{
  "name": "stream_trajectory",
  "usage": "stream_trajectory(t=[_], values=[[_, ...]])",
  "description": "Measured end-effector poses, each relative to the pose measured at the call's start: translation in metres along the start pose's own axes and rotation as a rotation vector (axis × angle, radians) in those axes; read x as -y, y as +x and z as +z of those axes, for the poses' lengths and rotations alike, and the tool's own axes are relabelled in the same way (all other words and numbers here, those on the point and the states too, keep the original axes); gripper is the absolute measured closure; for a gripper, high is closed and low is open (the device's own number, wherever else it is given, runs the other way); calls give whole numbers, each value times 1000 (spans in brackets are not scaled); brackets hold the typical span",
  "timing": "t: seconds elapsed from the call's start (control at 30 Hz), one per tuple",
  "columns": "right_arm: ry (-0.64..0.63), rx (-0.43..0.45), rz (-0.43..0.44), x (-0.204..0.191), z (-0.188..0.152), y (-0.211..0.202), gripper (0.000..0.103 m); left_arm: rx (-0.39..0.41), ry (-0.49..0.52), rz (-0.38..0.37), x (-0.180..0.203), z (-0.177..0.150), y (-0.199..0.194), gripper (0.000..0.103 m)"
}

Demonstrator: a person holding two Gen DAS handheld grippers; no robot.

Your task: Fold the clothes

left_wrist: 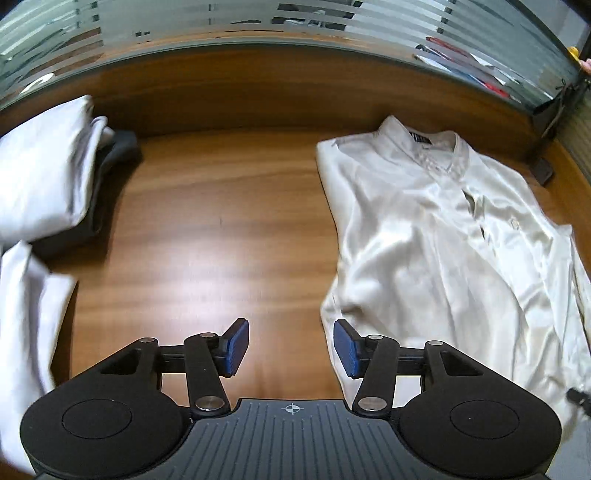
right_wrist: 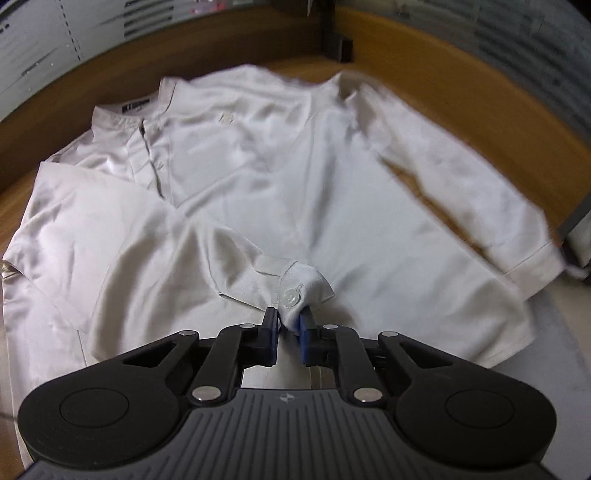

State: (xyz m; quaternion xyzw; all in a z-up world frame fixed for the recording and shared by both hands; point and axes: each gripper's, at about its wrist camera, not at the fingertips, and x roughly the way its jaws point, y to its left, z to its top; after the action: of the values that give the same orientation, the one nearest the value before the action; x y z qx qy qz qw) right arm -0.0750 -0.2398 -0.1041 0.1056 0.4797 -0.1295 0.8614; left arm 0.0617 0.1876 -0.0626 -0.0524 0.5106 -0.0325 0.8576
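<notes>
Wooden desk (left_wrist: 221,206), frosted striped glass partition (left_wrist: 258,26) behind it, small dark object (left_wrist: 543,170) near desk's corner.

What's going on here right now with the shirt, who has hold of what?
A person with two handheld grippers is folding a cream button-up shirt laid out on a wooden table. The right gripper is pinched on the buttoned cuff of one sleeve, which lies across the shirt's front. The left gripper is open and empty above bare table beside the shirt's edge. Already folded clothes are stacked off to the left.
</notes>
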Motion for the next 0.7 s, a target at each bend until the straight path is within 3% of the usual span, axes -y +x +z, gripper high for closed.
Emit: stream_trajectory(t=[0.07,0.1,0.13,0.17,0.3,0.53,0.7], values=[[-1,-19,5,11,-2,-4,88,-8,-19,-4,11,-13,-6,44],[-5,-30,7,17,-3,-5,82,-9,-24,-4,17,-18,-8,44],[-4,-35,17,23,-5,-6,70,-10,-24,-3,22,-23,-10,43],[3,-31,29,30,-5,-10,65,-11,-24,-3,28,-29,-13,41],[19,8,24,63,5,-29,64,5,10,-40,50,-40,-20,37],[116,60,-70,143,28,-45,55,-1,94,-119,87,-42,-18,31],[-11,10,-74,177,43,-17,55,-3,83,-105,120,-46,-19,30]])
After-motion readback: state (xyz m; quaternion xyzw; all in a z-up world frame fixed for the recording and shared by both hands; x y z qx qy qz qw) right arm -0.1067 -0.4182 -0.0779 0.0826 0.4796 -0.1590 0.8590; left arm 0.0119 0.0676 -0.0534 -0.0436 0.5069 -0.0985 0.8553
